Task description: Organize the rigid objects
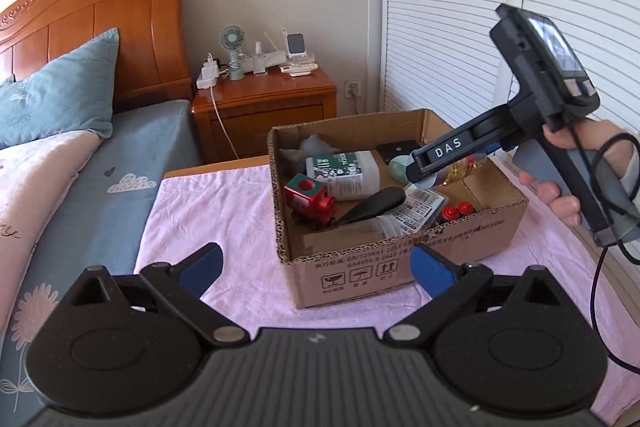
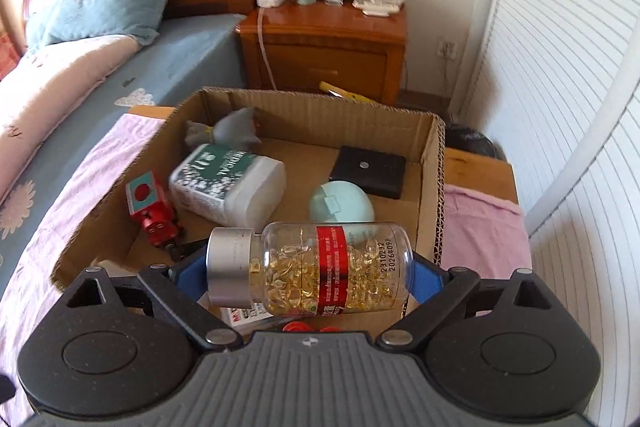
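Above an open cardboard box (image 2: 432, 187) on a pink-covered table (image 1: 208, 203), the right gripper (image 2: 308, 275) clamps a clear bottle of golden capsules (image 2: 320, 267) lying crosswise, silver cap to the left, between its blue pads. The left gripper (image 1: 316, 267) hangs empty at the box's near wall, jaws spread wide. Inside lie a white medical bottle (image 2: 228, 183), a red toy train (image 2: 154, 211) and a mint round case (image 2: 340, 205)

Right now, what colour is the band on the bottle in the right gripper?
Red, on the clear capsule bottle with a silver cap; clearest in the right wrist view.
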`<action>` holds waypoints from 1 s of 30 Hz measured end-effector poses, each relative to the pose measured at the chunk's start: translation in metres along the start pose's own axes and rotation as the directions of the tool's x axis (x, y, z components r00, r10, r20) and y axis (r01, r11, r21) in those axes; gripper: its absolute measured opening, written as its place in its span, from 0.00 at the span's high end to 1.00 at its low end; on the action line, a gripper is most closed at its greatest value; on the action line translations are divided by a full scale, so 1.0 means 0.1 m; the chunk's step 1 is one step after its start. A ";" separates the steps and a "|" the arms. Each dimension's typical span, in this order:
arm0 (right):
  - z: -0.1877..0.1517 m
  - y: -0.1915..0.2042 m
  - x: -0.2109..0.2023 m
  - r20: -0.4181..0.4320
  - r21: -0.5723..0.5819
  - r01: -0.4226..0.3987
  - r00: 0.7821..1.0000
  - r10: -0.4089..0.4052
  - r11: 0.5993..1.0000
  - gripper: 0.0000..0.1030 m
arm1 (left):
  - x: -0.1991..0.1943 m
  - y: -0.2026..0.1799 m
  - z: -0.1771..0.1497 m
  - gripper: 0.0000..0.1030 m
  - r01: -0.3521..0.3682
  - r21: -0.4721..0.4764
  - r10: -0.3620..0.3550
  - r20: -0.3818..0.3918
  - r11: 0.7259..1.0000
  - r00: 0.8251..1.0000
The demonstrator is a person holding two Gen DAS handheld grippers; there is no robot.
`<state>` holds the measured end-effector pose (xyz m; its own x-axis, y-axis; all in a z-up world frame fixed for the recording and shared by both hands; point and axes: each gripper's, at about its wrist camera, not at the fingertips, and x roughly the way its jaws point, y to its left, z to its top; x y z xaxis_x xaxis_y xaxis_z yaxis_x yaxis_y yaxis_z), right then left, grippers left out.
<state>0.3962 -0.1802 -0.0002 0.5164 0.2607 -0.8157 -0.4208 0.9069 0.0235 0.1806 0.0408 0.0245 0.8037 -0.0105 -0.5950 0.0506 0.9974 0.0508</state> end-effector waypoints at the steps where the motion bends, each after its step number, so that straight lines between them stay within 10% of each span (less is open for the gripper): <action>1: 0.01 0.00 0.04 -0.006 0.007 0.009 1.000 -0.009 1.000 0.05 | 0.00 0.01 -0.01 0.03 -0.004 0.001 0.004 0.002 1.000 1.000; 16: 0.02 0.05 -0.31 0.059 0.073 0.095 0.993 -0.100 0.993 0.00 | -0.07 0.02 -0.04 0.03 -0.013 -0.044 0.013 0.005 0.999 1.000; 30: -0.94 0.27 -1.21 0.049 0.186 0.164 0.983 -0.176 0.969 0.00 | -0.12 -0.12 -0.02 0.03 -0.099 -0.056 0.094 -0.086 0.994 0.992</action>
<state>0.2523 -0.2188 0.0445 0.6182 0.1129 -0.7779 -0.1842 0.9829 -0.0037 0.1692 0.0292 0.0297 0.7506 0.0894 -0.6546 -0.0623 0.9960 0.0645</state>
